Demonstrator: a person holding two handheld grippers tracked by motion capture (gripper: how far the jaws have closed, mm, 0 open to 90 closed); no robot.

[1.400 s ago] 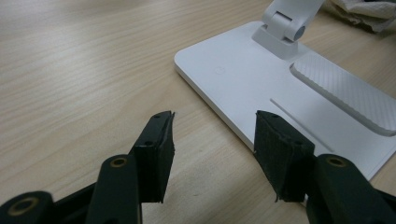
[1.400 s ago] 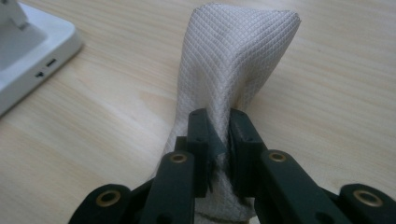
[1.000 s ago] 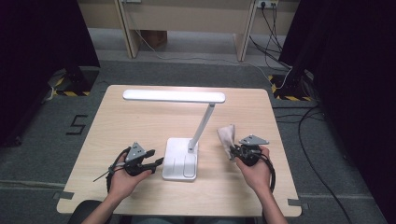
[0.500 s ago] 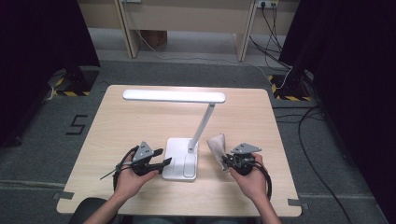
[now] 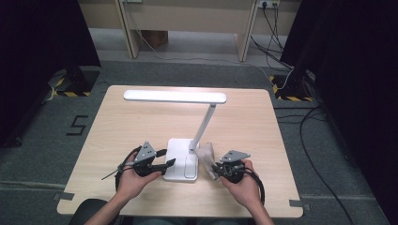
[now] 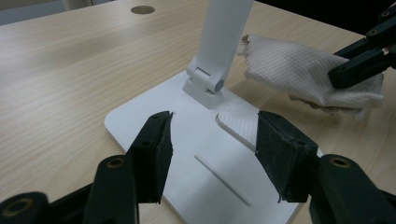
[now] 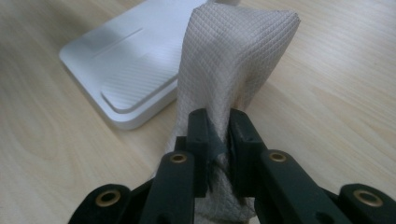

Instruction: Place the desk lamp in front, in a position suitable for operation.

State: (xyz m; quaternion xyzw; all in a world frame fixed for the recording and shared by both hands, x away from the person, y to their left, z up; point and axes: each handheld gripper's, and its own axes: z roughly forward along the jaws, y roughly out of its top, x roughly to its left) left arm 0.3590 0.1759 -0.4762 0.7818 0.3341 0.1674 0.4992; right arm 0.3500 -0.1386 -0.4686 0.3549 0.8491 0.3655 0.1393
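Holding a folded white waffle-textured paper towel (image 7: 233, 70), our right claw (image 5: 217, 169) is clamped on it just beside the white plastic desk lamp's flat base (image 5: 180, 159) on the light wooden bench (image 5: 141, 122). Wiping looks barely begun. Our left claw (image 5: 168, 163), jaws apart and just been opening, empty, hovers over the base's left edge, pointing level.

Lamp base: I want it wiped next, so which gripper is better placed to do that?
The right gripper: it is clamped on the folded cloth, beside the lamp base. The left gripper stands open over the base, holding nothing, jaws just opened wider.
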